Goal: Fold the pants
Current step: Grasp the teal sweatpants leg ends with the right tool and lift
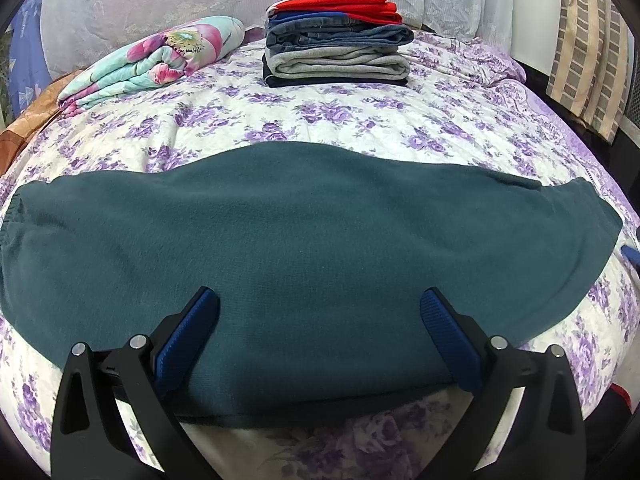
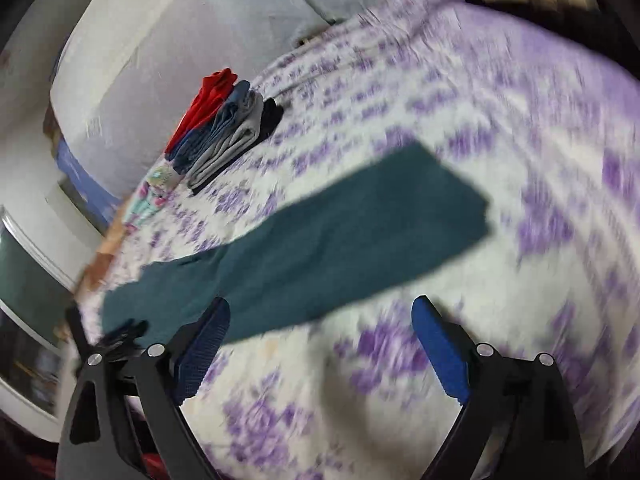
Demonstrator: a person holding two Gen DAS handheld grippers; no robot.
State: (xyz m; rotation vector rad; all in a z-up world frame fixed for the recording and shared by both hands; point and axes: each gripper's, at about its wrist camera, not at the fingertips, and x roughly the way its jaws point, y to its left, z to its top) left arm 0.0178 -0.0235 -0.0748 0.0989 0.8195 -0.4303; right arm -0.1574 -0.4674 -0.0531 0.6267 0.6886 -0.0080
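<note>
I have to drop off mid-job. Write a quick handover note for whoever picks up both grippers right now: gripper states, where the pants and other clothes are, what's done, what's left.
Left gripper: open, empty, hovering over the near edge of the teal pants.
Right gripper: open, empty, over the floral bedspread beside the pants; that view is motion-blurred.
Pants: lying flat as one long strip across the bed, apparently already folded leg over leg.
Stack of folded clothes sits at the far side, next to a rolled floral quilt.
Left: fold the strip crosswise, then probably add it to the stack.
</note>
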